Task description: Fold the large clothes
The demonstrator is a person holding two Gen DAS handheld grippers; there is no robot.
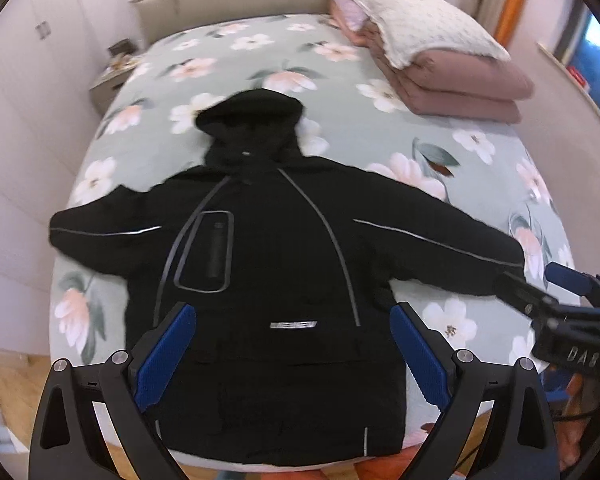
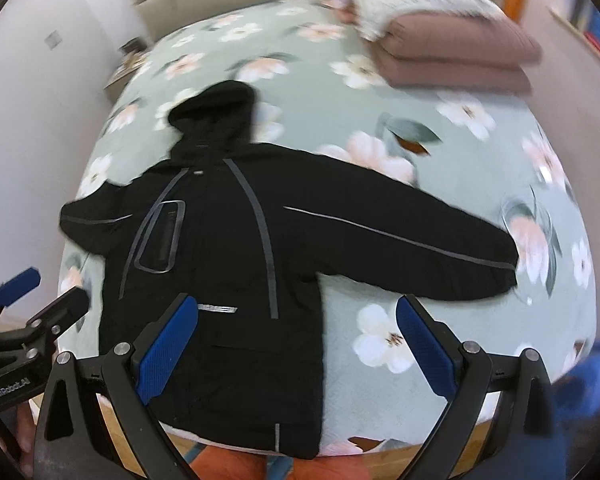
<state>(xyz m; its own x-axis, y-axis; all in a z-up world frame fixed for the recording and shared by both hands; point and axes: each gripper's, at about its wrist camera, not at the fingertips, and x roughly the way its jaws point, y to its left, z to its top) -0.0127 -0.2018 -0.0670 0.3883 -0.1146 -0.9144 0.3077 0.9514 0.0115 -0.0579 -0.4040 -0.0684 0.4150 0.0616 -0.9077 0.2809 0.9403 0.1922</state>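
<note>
- Black fabric fills the middle of both views: a hooded jacket [image 1: 268, 264] lies flat on the flowered bed [image 1: 340, 92], front up, hood towards the headboard, hem at the near edge of the mattress.
- Left sleeve [image 1: 100, 236] — it lies out to the side, not turned in over the body; its far end is blurred and I cannot tell whether the cuff is flat or bunched.
- Left claw [image 1: 294, 354] hangs over the lower front of the jacket with its blue pads spread wide and nothing between them; whether it is clear of the cloth or brushing it cannot be judged from this angle.
- Body of the jacket: no crease or doubled layer shows, so by my reading folding has not begun — the spreading-out looks done, and sleeves, sides and hood are all left to fold.
- Right claw [image 2: 296, 354] is likewise spread and empty, poised over the jacket's right edge and the bare sheet beside it.
- Right sleeve [image 2: 412, 240] stretches out towards the bed's far side, cuff lying flat.
- Folded pink bedding with a white pillow [image 1: 428, 20] on top sits at the head of the bed, well apart from the jacket.
- Hard to see: both frames are motion-smeared, the hem is partly masked by the claw frames, and the jacket's underside is hidden.
</note>
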